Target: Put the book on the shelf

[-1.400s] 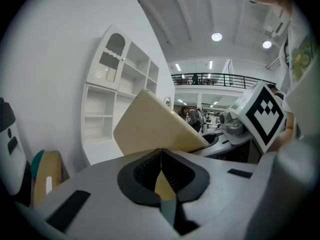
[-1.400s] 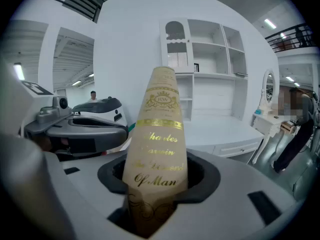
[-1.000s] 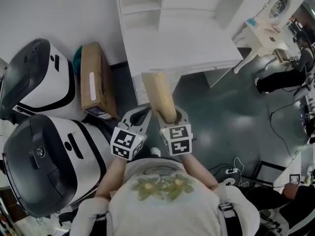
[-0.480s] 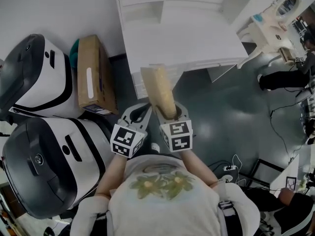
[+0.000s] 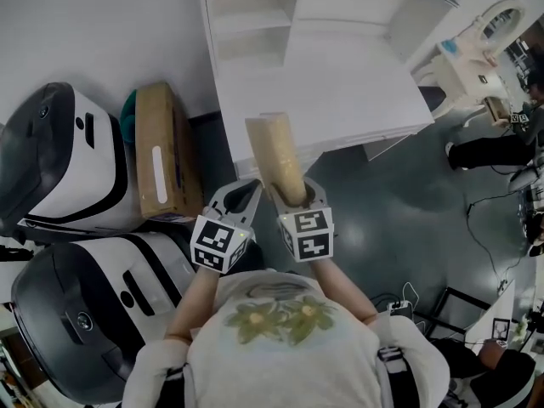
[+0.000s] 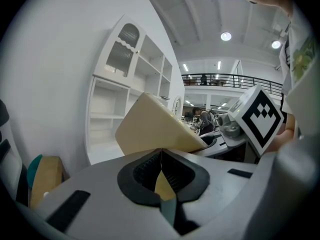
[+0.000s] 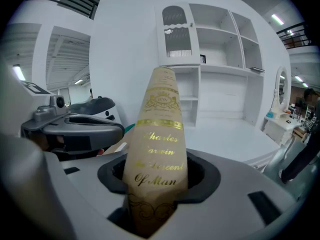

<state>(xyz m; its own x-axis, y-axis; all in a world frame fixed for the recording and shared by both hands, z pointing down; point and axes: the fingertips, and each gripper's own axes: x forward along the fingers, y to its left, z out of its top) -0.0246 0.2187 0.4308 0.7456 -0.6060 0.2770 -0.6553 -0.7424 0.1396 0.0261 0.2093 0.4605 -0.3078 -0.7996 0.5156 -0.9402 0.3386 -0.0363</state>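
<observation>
A tan book [image 5: 276, 160] with gold lettering on its spine [image 7: 157, 149] stands upright and tilts slightly left, with my right gripper [image 5: 299, 201] shut on its lower end. Its top edge reaches the front lip of the white shelf unit [image 5: 314, 66]. In the right gripper view the open shelves [image 7: 220, 74] rise straight ahead behind the book. My left gripper [image 5: 240, 202] hangs just left of the right one, jaws pressed together with nothing between them [image 6: 161, 171]. From the left gripper view the book's cover [image 6: 155, 129] shows to the right.
A cardboard box [image 5: 161, 155] leans against the wall left of the shelf unit. Two large white and black machines [image 5: 59, 151] [image 5: 93, 313] fill the left side. A white vanity with a round mirror [image 5: 476, 41] stands at the right. Cables [image 5: 501, 219] lie on the dark floor.
The shelf unit has drawn nearer and now lies under the book's top. Both grippers keep the same pose, the right still holding the book.
</observation>
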